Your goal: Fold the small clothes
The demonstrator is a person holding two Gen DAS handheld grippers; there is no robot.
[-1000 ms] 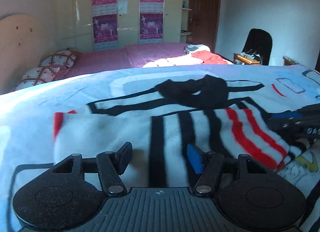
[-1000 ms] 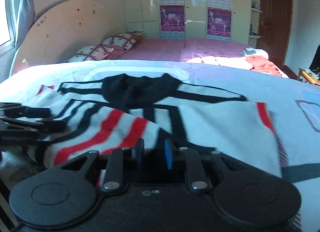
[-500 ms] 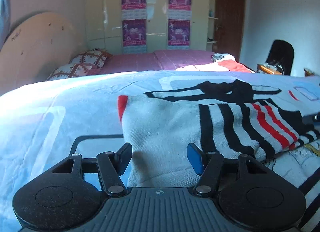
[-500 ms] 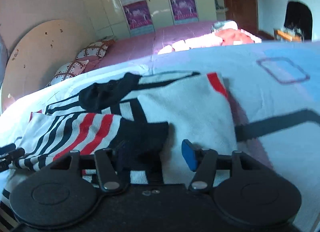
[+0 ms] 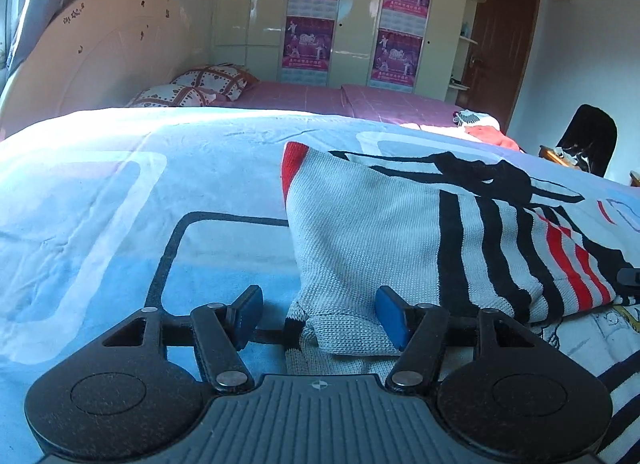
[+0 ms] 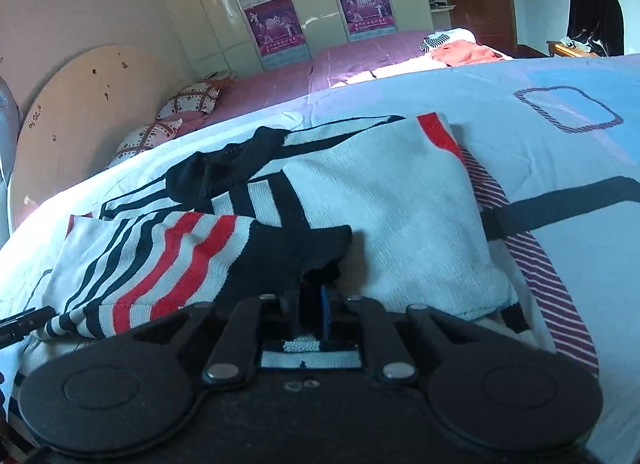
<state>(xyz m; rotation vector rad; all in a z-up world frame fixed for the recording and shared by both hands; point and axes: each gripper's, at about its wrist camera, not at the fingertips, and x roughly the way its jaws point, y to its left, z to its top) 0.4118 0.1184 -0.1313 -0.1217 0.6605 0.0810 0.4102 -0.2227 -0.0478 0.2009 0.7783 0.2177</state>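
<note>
A small white knit sweater [image 5: 372, 232] with black and red stripes lies partly folded on the blue patterned bedsheet [image 5: 100, 203]. It also shows in the right wrist view [image 6: 392, 203], with a striped sleeve [image 6: 160, 264] folded across its front. My left gripper [image 5: 318, 314] is open, its jaws on either side of the sweater's near bottom corner. My right gripper [image 6: 312, 308] is shut on the sweater's black-edged near hem [image 6: 304, 260].
A second bed with a pink cover [image 5: 320, 97] and patterned pillows [image 5: 192, 87] lies beyond. Loose clothes [image 6: 460, 49] sit on it. Wardrobes with posters [image 5: 312, 15] line the far wall. A dark chair [image 6: 596, 19] stands at the right.
My right gripper opened half a second ago and has now shut on the near hem. My left gripper, open throughout, has moved left to the sweater's corner.
</note>
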